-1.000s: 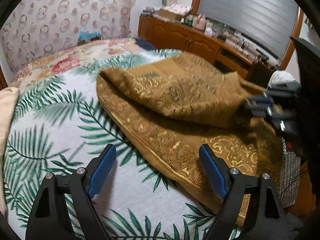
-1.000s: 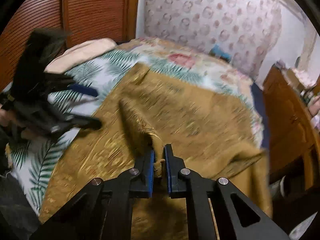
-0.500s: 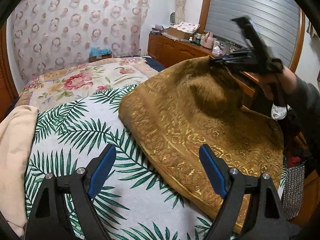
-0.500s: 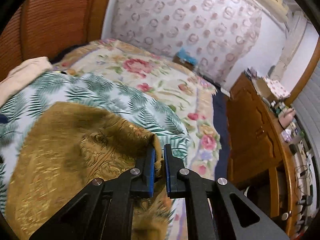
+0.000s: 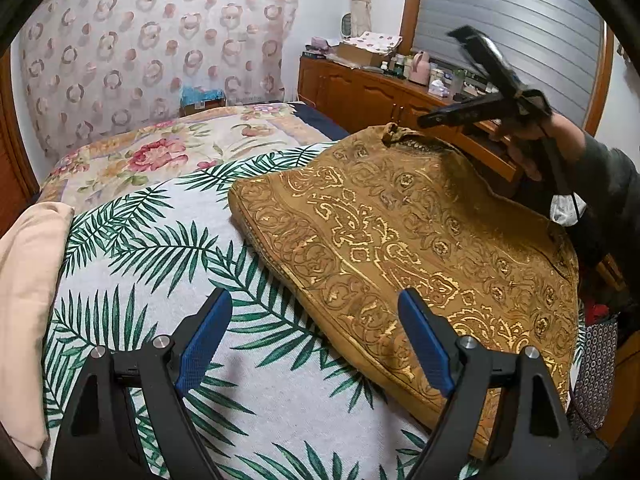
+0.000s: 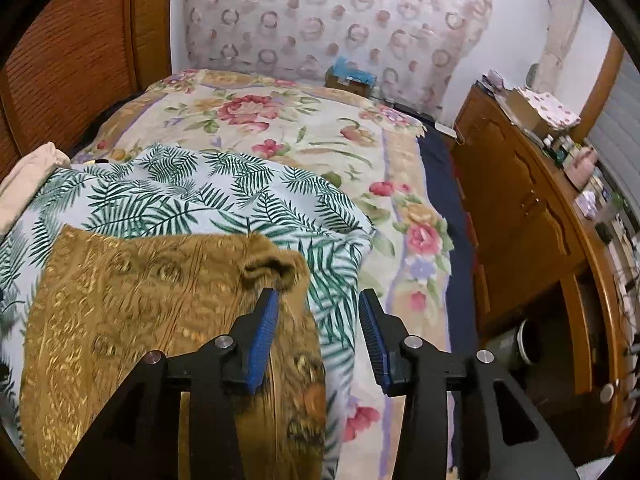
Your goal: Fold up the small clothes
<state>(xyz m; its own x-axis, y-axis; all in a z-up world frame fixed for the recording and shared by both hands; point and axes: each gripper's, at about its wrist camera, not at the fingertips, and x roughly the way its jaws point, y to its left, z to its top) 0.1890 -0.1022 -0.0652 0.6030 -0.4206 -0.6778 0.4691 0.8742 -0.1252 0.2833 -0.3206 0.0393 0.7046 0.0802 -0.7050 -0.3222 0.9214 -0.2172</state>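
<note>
A gold-patterned brown garment (image 5: 400,240) lies folded double on the palm-leaf sheet (image 5: 160,248) of the bed (image 6: 304,136), toward its right edge, its far corner bunched into a small peak. The left hand-held gripper (image 5: 316,340) hovers over the sheet just beside the garment's near edge, its blue pads (image 5: 204,340) spread wide and grasping nothing. The right hand-held gripper (image 6: 318,330), carried by a sleeved hand (image 5: 532,140), hangs above that far corner; its jaws are opening, and the released cloth lies below them, free of both pads. A beige pillow (image 5: 24,280) rests at the sheet's left. A wooden dresser (image 6: 520,208) stands right of the bed.
</note>
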